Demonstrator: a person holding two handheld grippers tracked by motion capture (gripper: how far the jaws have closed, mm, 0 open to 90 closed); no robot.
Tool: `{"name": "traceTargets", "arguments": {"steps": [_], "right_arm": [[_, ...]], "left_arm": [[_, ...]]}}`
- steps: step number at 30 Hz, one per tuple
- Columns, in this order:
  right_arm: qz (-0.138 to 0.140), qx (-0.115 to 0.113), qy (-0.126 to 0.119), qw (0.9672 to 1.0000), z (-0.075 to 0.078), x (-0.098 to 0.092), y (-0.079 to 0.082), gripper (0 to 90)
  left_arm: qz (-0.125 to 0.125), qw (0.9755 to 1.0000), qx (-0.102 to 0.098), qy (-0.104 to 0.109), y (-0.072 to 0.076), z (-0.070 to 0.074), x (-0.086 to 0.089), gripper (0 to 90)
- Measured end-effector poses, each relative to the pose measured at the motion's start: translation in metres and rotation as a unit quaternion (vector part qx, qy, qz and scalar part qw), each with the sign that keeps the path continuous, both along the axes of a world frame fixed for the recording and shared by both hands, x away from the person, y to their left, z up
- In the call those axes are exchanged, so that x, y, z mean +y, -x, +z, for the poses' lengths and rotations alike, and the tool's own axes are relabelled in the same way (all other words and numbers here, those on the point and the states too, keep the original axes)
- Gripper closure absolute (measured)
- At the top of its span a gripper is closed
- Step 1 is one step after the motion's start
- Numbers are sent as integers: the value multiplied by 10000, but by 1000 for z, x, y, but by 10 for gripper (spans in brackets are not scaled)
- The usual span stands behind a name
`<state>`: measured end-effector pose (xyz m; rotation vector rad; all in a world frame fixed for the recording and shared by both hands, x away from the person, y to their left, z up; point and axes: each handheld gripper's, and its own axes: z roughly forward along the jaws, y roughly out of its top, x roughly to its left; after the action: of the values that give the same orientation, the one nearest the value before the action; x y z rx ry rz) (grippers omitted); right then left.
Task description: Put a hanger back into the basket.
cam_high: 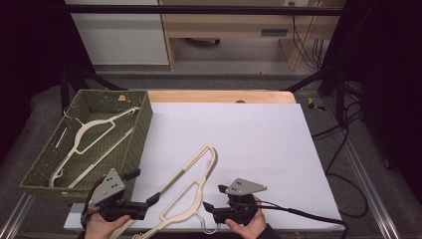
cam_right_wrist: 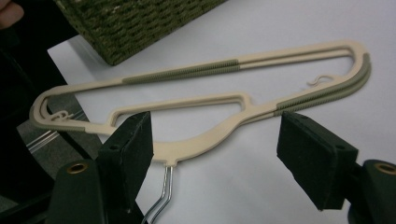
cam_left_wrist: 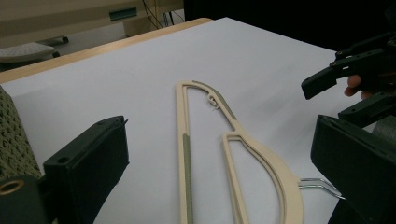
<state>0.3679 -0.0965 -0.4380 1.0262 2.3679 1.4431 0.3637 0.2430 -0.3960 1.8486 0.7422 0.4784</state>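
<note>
A cream plastic hanger (cam_high: 201,195) with grey-green grip strips and a metal hook (cam_high: 206,225) lies flat on the white sheet (cam_high: 249,134), near its front edge; its doubled edges suggest two stacked. My left gripper (cam_high: 144,185) is open at the hanger's left, jaws pointing right. In the left gripper view the hanger (cam_left_wrist: 184,154) lies between and beyond the wide jaws of the left gripper (cam_left_wrist: 219,128). My right gripper (cam_high: 214,197) is open just right of the hook. Its view has the hanger's neck (cam_right_wrist: 196,144) between the open right gripper (cam_right_wrist: 215,119) jaws, untouched.
An olive woven basket (cam_high: 144,124) stands at the left of the table with another cream hanger (cam_high: 87,134) inside. A wooden table edge (cam_high: 219,95) runs behind the sheet. Cables (cam_high: 343,144) trail on the floor at the right.
</note>
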Motion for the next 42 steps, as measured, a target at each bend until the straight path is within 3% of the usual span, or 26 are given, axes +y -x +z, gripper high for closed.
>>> {"name": "traceTargets", "arguments": {"steps": [10,16,32,42], "right_arm": [[150,300,112,9994,-16,12,3,386],[188,375,334,9986,-23,22,7,451],[379,810,594,9942,-45,31,6,732],[432,805,625,9939,-46,33,8,828]], "left_arm": [[34,10000,52,25,0,-3,2,38],[13,10000,55,7,0,-4,1,38],[-6,10000,95,-28,-1,-6,-1,40],[-82,9998,127,-95,-1,-9,-7,41]]}}
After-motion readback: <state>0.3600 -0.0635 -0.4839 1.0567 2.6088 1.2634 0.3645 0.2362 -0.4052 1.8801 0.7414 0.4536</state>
